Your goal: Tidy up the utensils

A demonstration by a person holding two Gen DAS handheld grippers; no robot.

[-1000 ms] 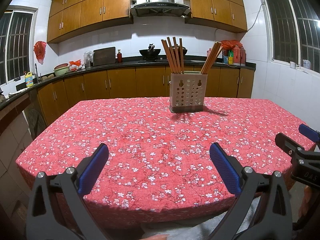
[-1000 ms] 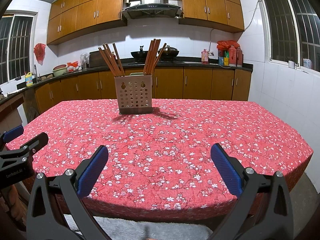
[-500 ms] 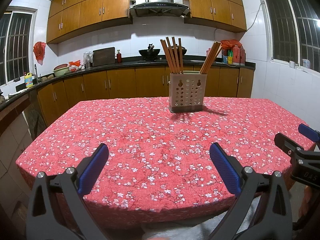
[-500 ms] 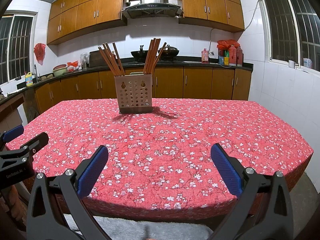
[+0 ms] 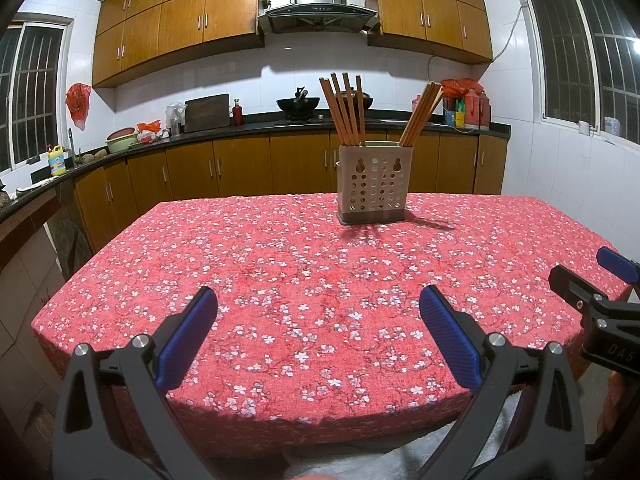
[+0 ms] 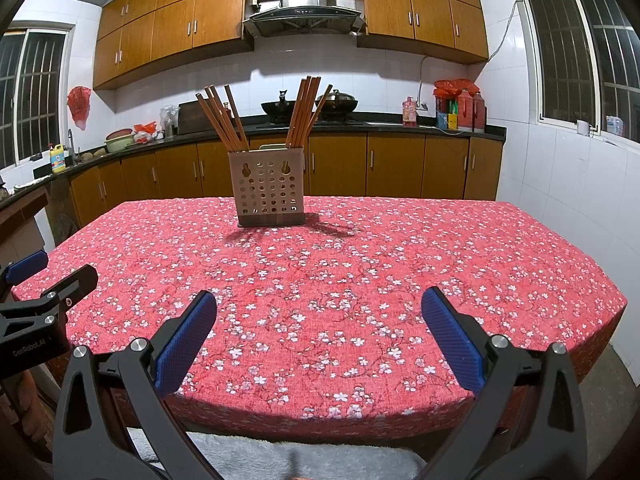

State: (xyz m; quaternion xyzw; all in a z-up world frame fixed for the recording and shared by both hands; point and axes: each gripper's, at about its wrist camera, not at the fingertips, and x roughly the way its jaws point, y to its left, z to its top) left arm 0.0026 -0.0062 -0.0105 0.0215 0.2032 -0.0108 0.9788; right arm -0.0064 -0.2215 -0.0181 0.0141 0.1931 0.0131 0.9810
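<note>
A beige perforated utensil holder [image 5: 373, 189] stands upright at the far middle of the table; it also shows in the right wrist view [image 6: 268, 189]. Two bunches of wooden chopsticks stand in it, one on the left [image 5: 345, 110] and one on the right [image 5: 421, 114]. My left gripper [image 5: 318, 304] is open and empty over the table's near edge. My right gripper [image 6: 319, 306] is open and empty over the near edge, to the right of the left one. Each gripper shows at the edge of the other's view.
The table carries a red floral cloth [image 5: 304, 264]. Wooden cabinets and a black counter [image 5: 240, 128] with pots and bottles run behind it. A white tiled wall with windows [image 6: 568, 152] is on the right.
</note>
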